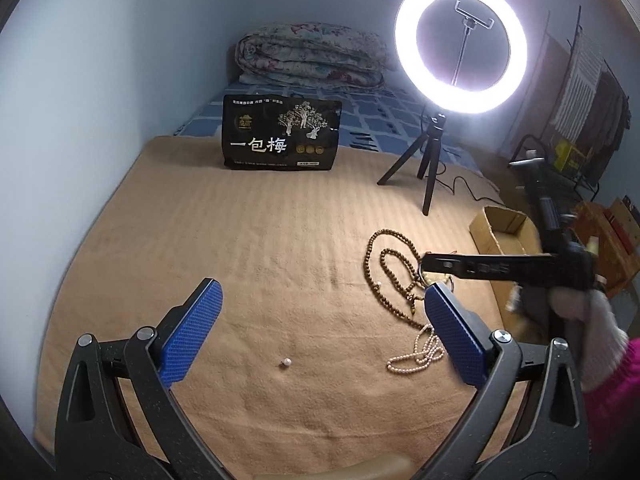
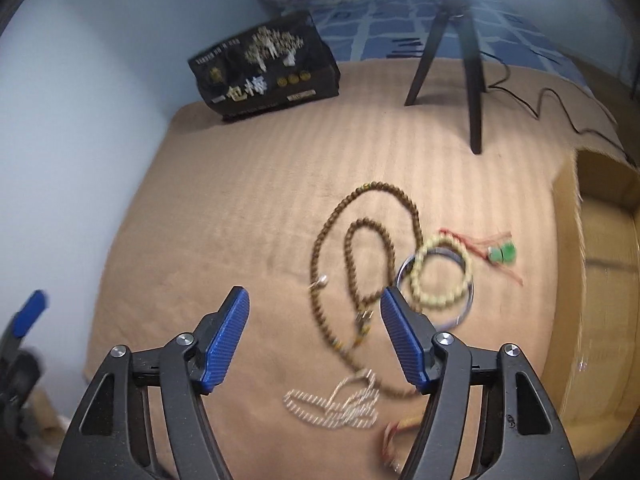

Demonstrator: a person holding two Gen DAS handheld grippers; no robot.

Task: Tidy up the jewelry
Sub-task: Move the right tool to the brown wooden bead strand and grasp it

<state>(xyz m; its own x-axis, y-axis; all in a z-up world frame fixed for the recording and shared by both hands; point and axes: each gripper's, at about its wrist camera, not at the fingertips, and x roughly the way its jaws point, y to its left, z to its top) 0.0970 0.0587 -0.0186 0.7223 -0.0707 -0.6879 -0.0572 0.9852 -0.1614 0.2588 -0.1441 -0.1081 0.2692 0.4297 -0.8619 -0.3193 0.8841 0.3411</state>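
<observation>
right gripper point(image 2: 314, 334): jaws spread, empty, poised over the long brown wooden bead necklace point(image 2: 320, 240), likely lining up a pick | white pearl strand point(image 2: 332, 402) just below its tips | open cardboard box point(image 2: 600, 280) to its right, probable destination | left gripper point(image 1: 320, 328): jaws wide, empty; lone pearl bead point(image 1: 286, 362) between its tips

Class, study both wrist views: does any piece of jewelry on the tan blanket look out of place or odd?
Yes. One small pearl earring lies alone on the tan blanket, apart from the tangled pile: the brown bead necklace loops over itself, with the pale bead bracelet overlapping a silver bangle.
</observation>
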